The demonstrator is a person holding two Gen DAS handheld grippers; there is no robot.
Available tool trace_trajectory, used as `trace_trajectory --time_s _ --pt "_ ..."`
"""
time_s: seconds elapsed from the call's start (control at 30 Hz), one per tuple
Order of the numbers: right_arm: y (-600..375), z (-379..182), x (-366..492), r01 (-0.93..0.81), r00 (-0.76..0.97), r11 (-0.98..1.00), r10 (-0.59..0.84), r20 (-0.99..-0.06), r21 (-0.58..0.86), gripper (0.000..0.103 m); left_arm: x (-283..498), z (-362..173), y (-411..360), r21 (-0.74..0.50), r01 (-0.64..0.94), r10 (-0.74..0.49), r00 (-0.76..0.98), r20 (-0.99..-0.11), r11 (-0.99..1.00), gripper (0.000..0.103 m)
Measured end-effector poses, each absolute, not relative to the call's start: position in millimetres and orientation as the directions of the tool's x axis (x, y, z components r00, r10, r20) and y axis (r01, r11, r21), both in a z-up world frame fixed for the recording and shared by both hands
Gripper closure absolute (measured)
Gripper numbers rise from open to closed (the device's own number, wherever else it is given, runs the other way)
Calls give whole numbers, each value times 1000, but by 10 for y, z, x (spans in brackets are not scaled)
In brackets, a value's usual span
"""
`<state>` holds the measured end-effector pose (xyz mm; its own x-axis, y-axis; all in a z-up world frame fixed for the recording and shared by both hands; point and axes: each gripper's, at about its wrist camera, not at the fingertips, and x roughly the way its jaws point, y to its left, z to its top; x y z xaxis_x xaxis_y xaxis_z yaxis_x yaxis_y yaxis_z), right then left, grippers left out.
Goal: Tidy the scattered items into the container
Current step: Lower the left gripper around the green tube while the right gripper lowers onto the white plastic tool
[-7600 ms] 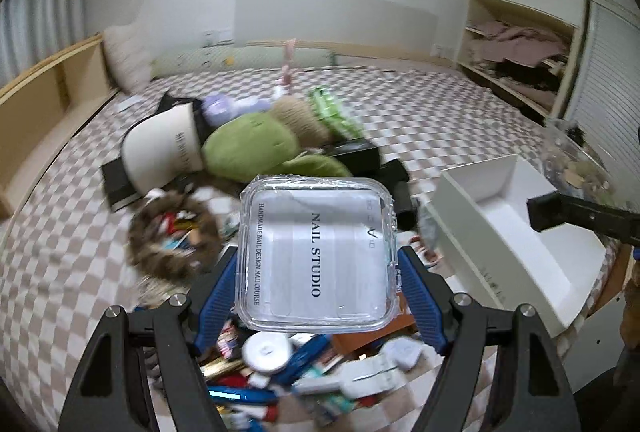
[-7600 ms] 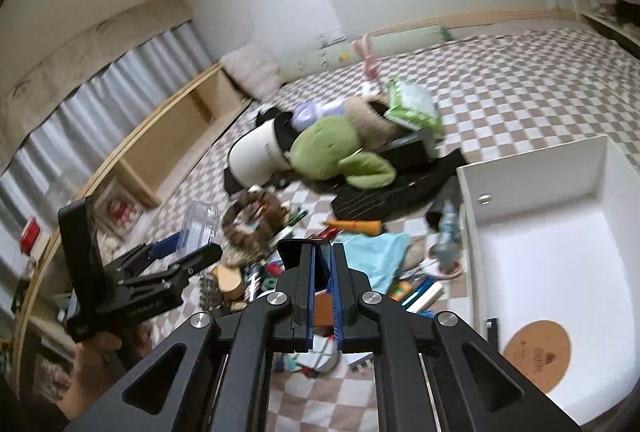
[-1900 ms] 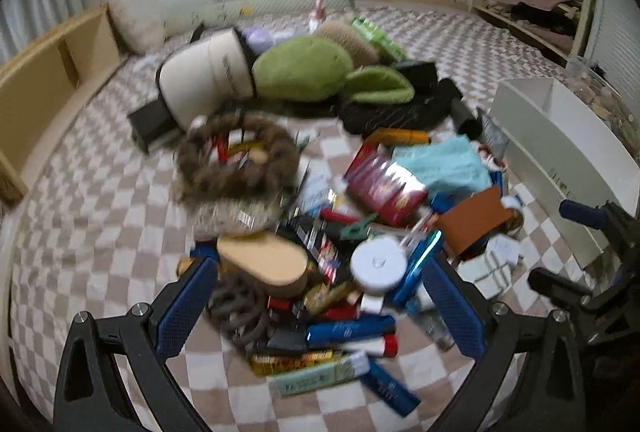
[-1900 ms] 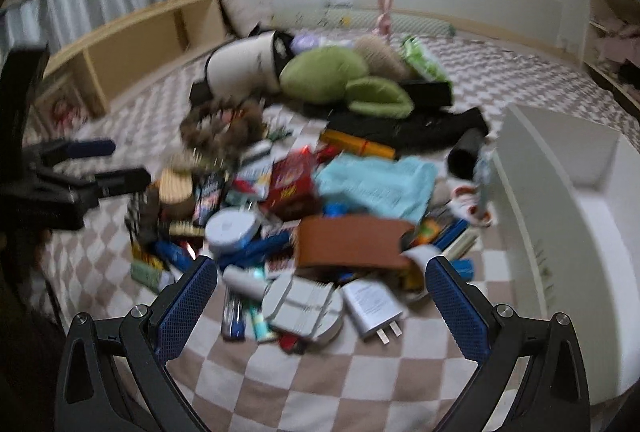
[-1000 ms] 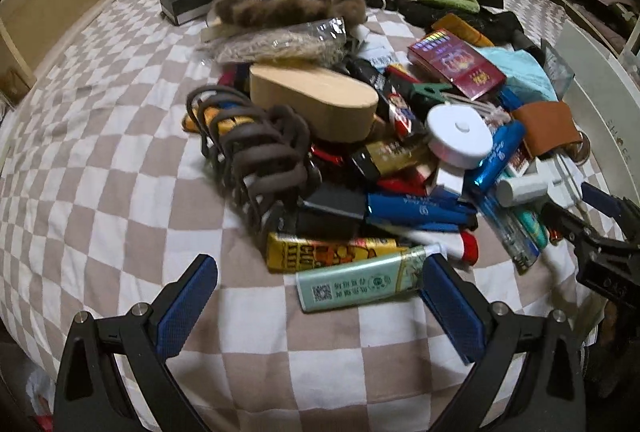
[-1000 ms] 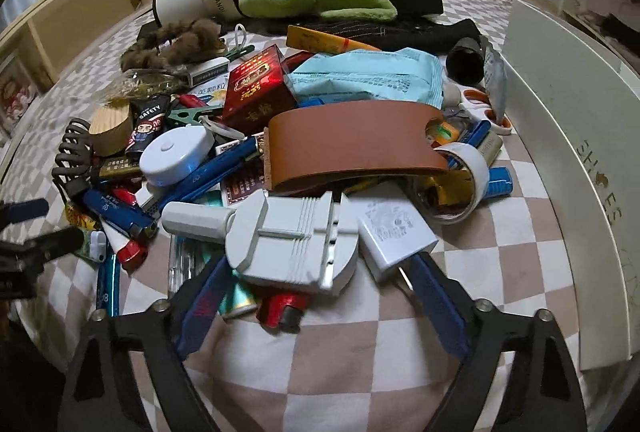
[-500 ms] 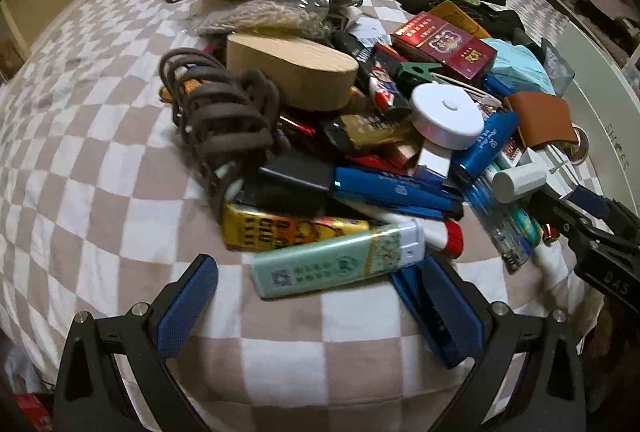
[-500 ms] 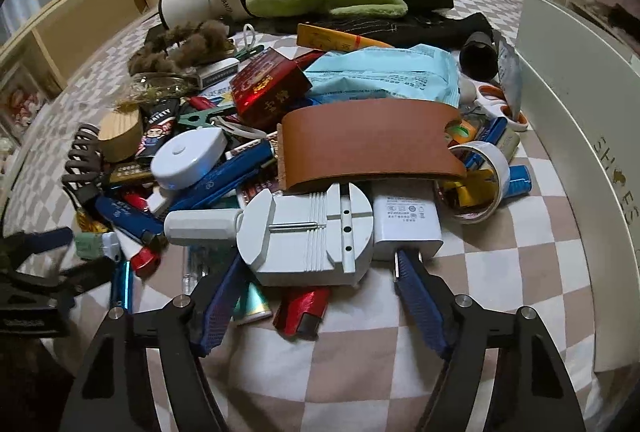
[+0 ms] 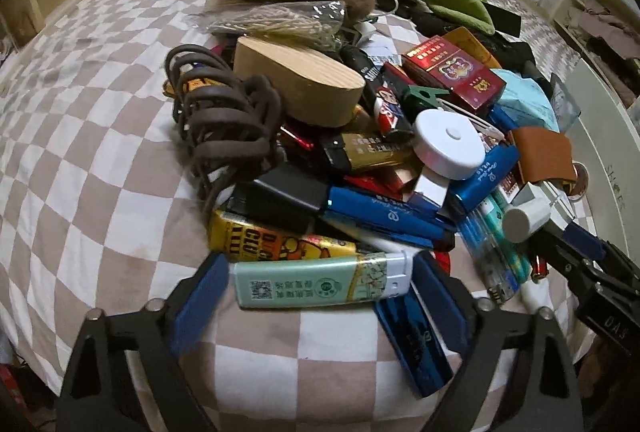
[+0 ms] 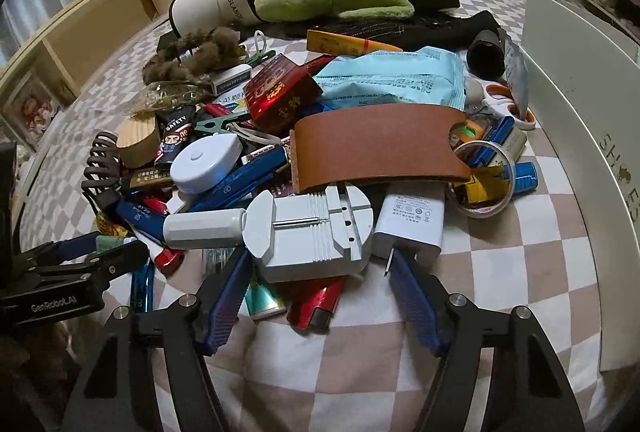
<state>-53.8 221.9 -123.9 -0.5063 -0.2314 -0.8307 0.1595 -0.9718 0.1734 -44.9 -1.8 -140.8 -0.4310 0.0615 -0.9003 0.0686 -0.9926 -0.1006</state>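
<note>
Checkered beige-and-white bedding [image 9: 100,135] carries a dense heap of small items, with wooden shelving at the far left and a white container [image 10: 576,135] standing at the right edge of the bed.

Left wrist view: the left claw [image 9: 320,296] sits low at the near edge of the heap, its two blue fingers spread on either side of one mint-green lighter [image 9: 320,282] lying crosswise between them; whether the pads touch it cannot be told. Ahead and left of the claw lies one brown hair claw clip [image 9: 228,119], with one oval wooden block [image 9: 296,87] just beyond it. Straight ahead sits one yellow lighter [image 9: 276,240] and two blue pen-like cases [image 9: 380,211]. Ahead and right rests one round white tape measure [image 9: 448,143], and farther off one red box [image 9: 452,75].

Right wrist view: the right claw [image 10: 320,284] is spread wide around one grey watch-link tool [image 10: 308,228], whose body lies between the fingers. Just right of the tool sits one white charger [image 10: 412,216]; beyond both lies one brown leather sleeve [image 10: 376,147], and right of that one tape roll [image 10: 480,179]. The container's wall stands well right of this claw.
</note>
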Motion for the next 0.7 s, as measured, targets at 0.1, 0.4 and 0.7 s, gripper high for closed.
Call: trace_trajectory --time_s 0.1,0.4,0.7 --pt "2231 -1228 -542 158 -506 -971 -237 -829 181 31 -434 -1400 -40 -96 65 59 -430 -901 -993 19" --pt "2250 -1206 -547 152 -505 -969 -247 -827 196 31 -325 -1414 -40 -69 43 44 -435 -899 -997 7" --pt "2261 -1207 -556 149 -503 -968 -252 -827 204 31 -255 -1424 -111 -64 35 41 -458 -888 -997 7"
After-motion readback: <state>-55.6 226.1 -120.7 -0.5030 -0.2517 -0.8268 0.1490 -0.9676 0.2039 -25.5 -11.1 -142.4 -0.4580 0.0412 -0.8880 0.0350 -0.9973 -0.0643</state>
